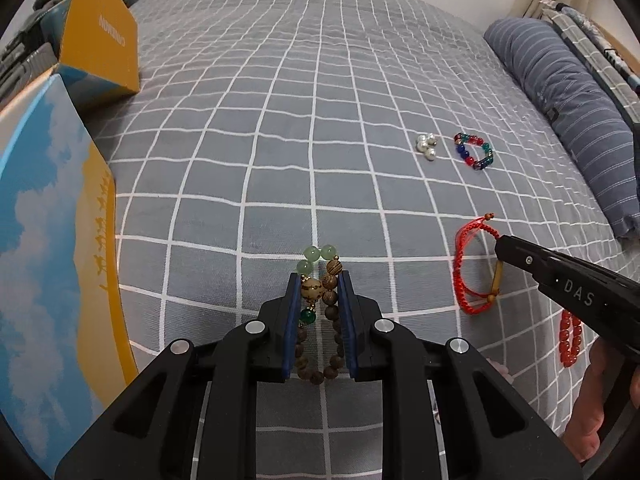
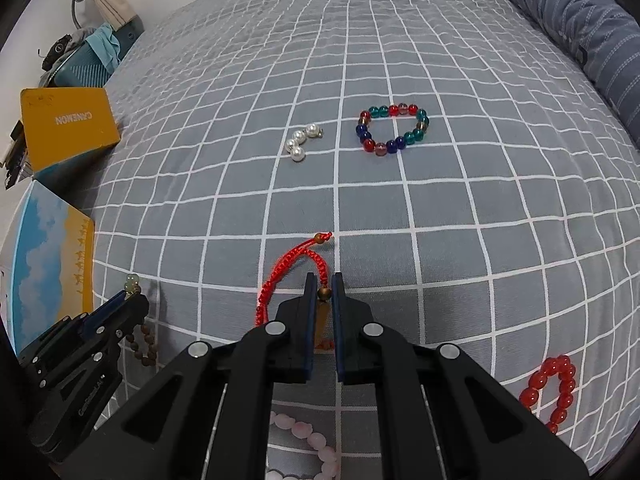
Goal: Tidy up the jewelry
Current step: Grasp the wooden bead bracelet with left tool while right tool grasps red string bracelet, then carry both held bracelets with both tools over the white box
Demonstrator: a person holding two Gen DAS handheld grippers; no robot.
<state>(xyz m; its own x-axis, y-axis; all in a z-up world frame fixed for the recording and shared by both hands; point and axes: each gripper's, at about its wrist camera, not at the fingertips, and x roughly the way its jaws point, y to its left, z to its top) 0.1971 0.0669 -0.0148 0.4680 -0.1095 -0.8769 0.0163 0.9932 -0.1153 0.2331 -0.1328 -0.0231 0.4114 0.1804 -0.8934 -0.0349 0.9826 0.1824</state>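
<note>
On a grey checked bedspread (image 1: 320, 120), the left gripper (image 1: 319, 280) has its blue pads pinched on a wooden bead bracelet (image 1: 320, 344) (brown beads, a few green ones). Just right of that bracelet, the right gripper (image 2: 322, 280) is clamped on the red cord bracelet (image 2: 280, 276). Beyond the wooden bracelet lie pearl beads (image 1: 426, 145) and a multicoloured bead bracelet (image 1: 475, 150); the yellow box (image 1: 98, 40) sits far left.
</note>
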